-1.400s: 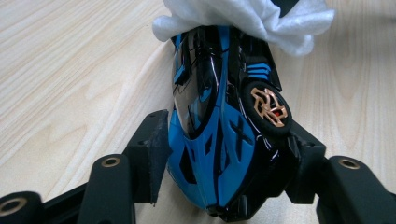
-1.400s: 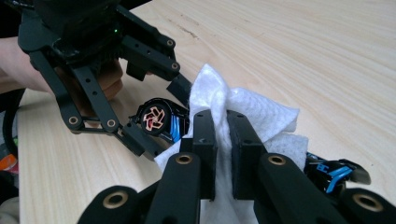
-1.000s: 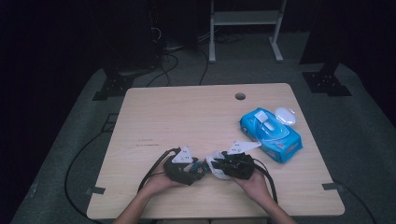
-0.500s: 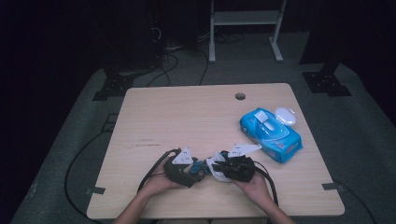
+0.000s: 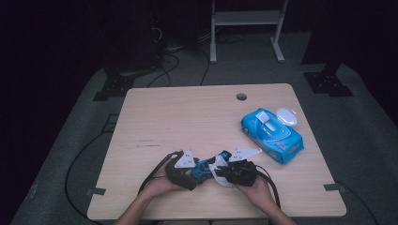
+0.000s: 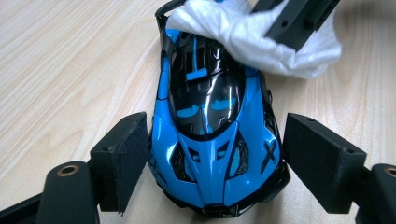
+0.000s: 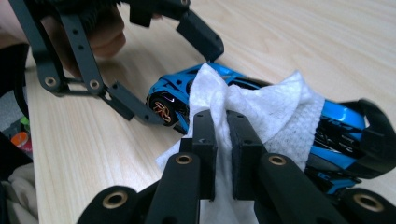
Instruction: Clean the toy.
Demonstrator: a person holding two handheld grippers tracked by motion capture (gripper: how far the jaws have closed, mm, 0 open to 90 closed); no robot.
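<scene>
Nothing has shifted: left gripper (image 6: 210, 158) sits wide around the toy car (image 6: 212, 135), right gripper (image 7: 222, 140) pinching the wipe (image 7: 261, 116) on it.

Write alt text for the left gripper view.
A blue and black toy car sits nose-first between the left gripper's two black jaws on a pale wooden table. At its far end, another gripper's jaw presses a white wipe onto it.
</scene>
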